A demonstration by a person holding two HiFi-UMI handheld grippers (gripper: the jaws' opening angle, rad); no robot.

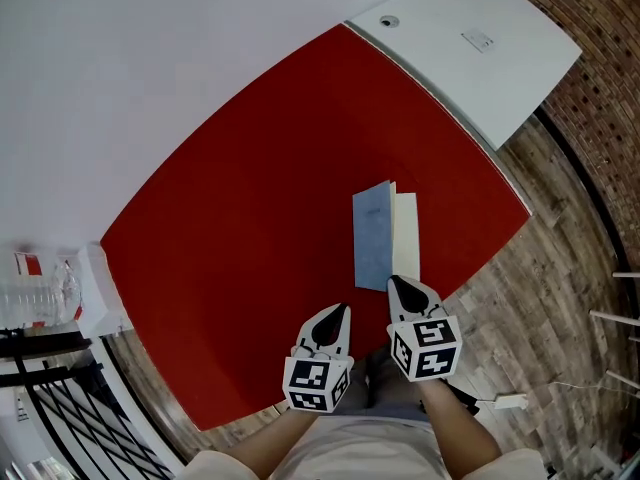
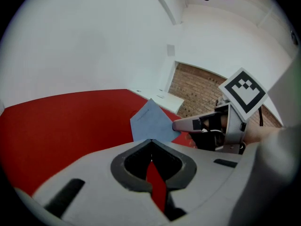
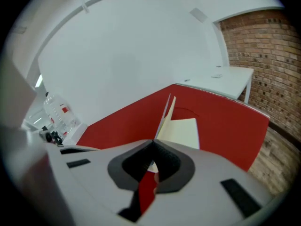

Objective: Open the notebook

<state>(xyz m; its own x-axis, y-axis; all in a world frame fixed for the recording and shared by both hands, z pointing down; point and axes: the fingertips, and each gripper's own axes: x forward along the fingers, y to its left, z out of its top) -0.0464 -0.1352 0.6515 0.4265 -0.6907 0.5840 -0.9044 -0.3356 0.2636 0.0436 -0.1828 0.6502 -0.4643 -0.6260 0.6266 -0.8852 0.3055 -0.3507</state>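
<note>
A thin notebook (image 1: 406, 240) lies on the red table (image 1: 250, 228), near its front right edge. Its blue cover (image 1: 373, 233) stands lifted off the cream first page. My right gripper (image 1: 398, 282) is shut on the cover's near edge. In the right gripper view the cover (image 3: 165, 111) rises edge-on from the jaws (image 3: 153, 142), with the cream page (image 3: 182, 132) flat to its right. The left gripper view shows the blue cover (image 2: 150, 121) pinched by the right gripper (image 2: 175, 125). My left gripper (image 1: 343, 311) hovers just left of the notebook, shut and holding nothing (image 2: 151, 141).
A white desk (image 1: 480, 38) adjoins the red table's far right corner. Wooden floor (image 1: 560, 268) and a brick wall (image 1: 600, 28) lie to the right. Clear water bottles (image 1: 35, 298) and a black rack (image 1: 60, 398) stand at the left.
</note>
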